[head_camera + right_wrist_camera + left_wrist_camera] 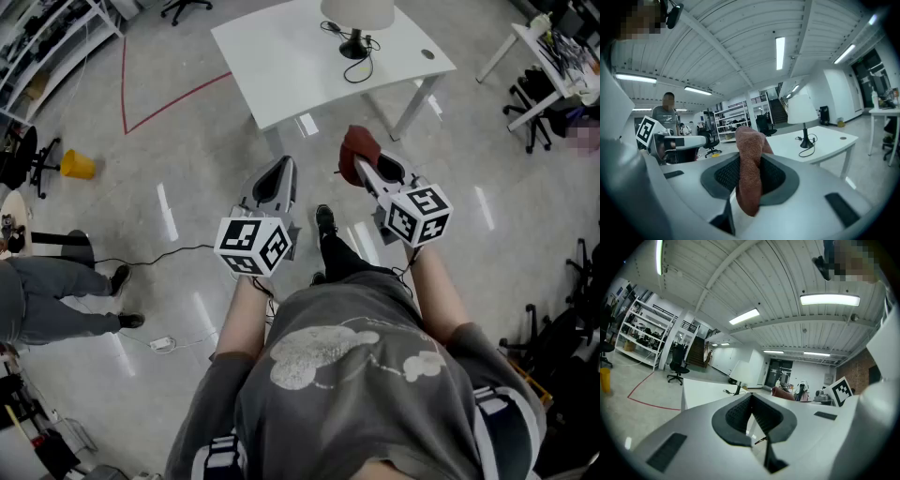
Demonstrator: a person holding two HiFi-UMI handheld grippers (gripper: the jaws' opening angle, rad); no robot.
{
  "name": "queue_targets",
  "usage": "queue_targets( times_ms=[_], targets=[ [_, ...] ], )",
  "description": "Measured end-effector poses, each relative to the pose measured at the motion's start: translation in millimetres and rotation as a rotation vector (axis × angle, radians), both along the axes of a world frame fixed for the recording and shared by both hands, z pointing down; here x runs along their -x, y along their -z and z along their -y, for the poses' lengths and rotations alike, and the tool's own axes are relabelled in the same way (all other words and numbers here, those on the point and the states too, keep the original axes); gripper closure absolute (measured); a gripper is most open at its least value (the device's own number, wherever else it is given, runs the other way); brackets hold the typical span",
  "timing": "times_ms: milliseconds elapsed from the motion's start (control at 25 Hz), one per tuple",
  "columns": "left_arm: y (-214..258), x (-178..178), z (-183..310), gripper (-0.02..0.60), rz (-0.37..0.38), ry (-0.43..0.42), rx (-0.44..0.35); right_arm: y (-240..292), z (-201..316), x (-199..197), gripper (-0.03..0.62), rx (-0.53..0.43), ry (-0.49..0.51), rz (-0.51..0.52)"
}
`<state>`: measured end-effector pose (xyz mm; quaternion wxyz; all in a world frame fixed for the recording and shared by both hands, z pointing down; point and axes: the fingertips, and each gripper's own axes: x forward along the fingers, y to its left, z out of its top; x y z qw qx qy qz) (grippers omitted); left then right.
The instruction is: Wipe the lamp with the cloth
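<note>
Two grippers raised, lamp not yet reached.
The right gripper (pixel 370 173) is clamped on the red-brown cloth (pixel 749 154), with a bunched fold standing above the jaws and a tail hanging below. The left gripper (pixel 278 178) is closed on nothing. The lamp (pixel 357 14) is seen well ahead, upright on the white table (pixel 291 56), with its cable (pixel 361 66) looped just beside the base. Risks as judged: the lamp is likely tipped or slid if the shade is pushed sideways without being steadied by the free gripper. The cable can be snagged by the hanging tail. The cloth may be dragged out if only a narrow fold is pinched.
</note>
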<state>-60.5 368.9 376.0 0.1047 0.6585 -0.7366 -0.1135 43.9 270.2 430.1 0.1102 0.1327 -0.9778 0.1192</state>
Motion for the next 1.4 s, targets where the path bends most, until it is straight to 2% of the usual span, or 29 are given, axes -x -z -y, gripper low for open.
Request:
queue_targets(
  times_ms=[160, 400, 560, 720, 1000, 1200, 1400],
  targets=[
    [0.4, 25.1, 12.0, 0.574, 0.011, 0.019, -0.007, -1.7, 21.4, 27.4, 0.497, 0.006, 0.004, 0.011],
    [2.4, 80.2, 41.3, 0.574, 0.015, 0.069, -0.006, -0.8, 64.3, 90.8, 0.497, 0.012, 0.043, 0.032],
    [10.9, 110.7, 67.3, 0.574, 0.022, 0.058, -0.044, -5.9, 99.8, 127.1, 0.499, 0.027, 0.054, 0.024],
    [12.0, 140.2, 105.9, 0.574, 0.031, 0.065, -0.034, -7.5, 140.6, 155.8, 0.498, 0.038, 0.059, 0.014],
    [13.4, 162.7, 180.2, 0.574, 0.043, 0.047, -0.040, -6.7, 213.3, 188.5, 0.497, 0.054, 0.068, 0.027],
    [11.0, 189.0, 204.8, 0.574, 0.043, 0.079, -0.022, -10.8, 235.4, 215.0, 0.499, 0.063, 0.087, 0.031],
    [10.3, 197.3, 225.2, 0.574, 0.039, 0.120, -0.015, -12.5, 253.8, 220.5, 0.497, 0.072, 0.104, 0.038]
  ],
)
